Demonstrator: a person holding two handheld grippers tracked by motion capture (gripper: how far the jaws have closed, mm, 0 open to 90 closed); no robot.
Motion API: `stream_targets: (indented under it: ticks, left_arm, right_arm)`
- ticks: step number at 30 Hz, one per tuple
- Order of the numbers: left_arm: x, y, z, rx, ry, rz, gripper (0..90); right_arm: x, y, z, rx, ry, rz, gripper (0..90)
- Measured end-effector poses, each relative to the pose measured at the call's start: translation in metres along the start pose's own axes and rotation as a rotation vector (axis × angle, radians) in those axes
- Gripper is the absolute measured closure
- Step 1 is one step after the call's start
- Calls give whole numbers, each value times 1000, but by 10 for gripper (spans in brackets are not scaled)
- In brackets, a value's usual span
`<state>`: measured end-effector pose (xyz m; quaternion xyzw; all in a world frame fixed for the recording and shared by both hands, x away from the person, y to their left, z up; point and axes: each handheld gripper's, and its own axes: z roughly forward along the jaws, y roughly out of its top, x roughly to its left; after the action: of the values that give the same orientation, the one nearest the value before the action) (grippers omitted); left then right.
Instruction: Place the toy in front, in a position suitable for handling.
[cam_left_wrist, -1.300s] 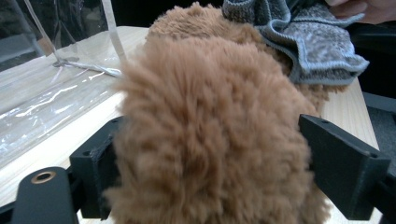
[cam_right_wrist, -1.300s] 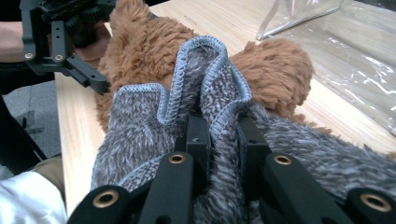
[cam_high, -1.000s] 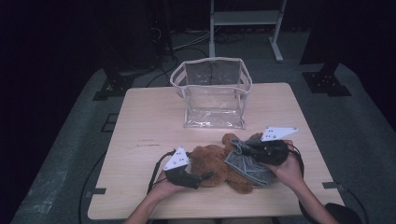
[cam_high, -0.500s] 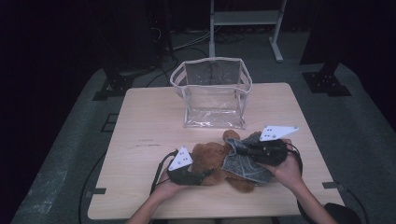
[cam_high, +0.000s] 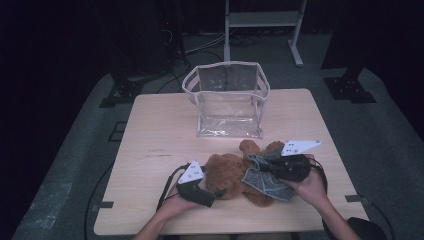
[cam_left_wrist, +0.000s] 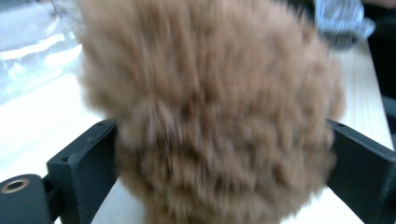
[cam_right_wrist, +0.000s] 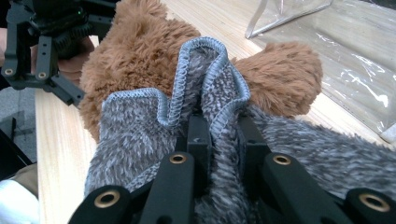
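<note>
One teddy bear (cam_high: 227, 175) is lying just in front of one clear bag (cam_high: 229, 100). Left gripper (cam_high: 216, 192) jaws, just opening, are standing wide around its head. Right gripper (cam_high: 261, 167) is pinching one grey garment (cam_high: 265, 182) on the bear.

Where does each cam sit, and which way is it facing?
High view: above the near edge, looking forward and down on the table; forearms enter from the bottom.
Left gripper view: rides the left gripper, facing the teddy bear between its open jaws.
Right gripper view: rides the right gripper, shut on the grey garment.
Shared: bear and clear bag.
</note>
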<state>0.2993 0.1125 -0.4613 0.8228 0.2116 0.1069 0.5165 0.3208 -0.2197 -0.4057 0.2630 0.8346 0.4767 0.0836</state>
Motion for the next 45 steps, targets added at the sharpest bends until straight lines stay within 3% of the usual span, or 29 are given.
stream_targets:
  ticks: [2,9,12,15,23,27,29,30,31,33,35,39,40,45]
  left_arm:
    - [2,-5,2,35,-6,-8,39]
    - [9,-4,17,30,-62,-71,27]
    - [8,-2,13,-9,-48,-58,220]
    - [5,2,10,-37,-21,-32,353]
    - [-2,28,-4,-103,16,47,437]
    - [1,31,-11,-112,24,49,435]
    - [2,26,-11,-130,15,25,433]
    - [2,26,-11,-130,15,25,429]
    - [4,23,-8,-153,8,-2,418]
    - [5,21,-3,-165,0,-24,385]
    - [7,17,3,-146,-3,-27,322]
    - [14,5,10,-112,-22,-50,172]
    - [14,4,10,-105,-25,-43,149]
    - [14,-5,14,-84,-40,-89,54]
  right_arm:
    - [0,-1,0,-2,1,4,788]
    - [-2,-2,1,-6,6,15,789]
    - [-1,-2,2,-10,9,21,789]
    - [0,-3,2,-24,13,29,790]
    - [6,-1,-2,-86,43,57,791]
    - [10,6,0,-91,51,52,791]
    - [9,15,-6,-91,19,26,791]
    - [5,18,-11,-101,2,37,791]
    - [0,20,-13,-102,-16,50,792]
    - [-9,17,-11,-50,-61,53,793]
    - [-13,7,-4,-27,-53,84,797]
    - [-13,-4,0,-6,-61,70,803]
    - [-13,-5,1,-5,-56,73,804]
    - [-11,-5,5,7,-59,55,805]
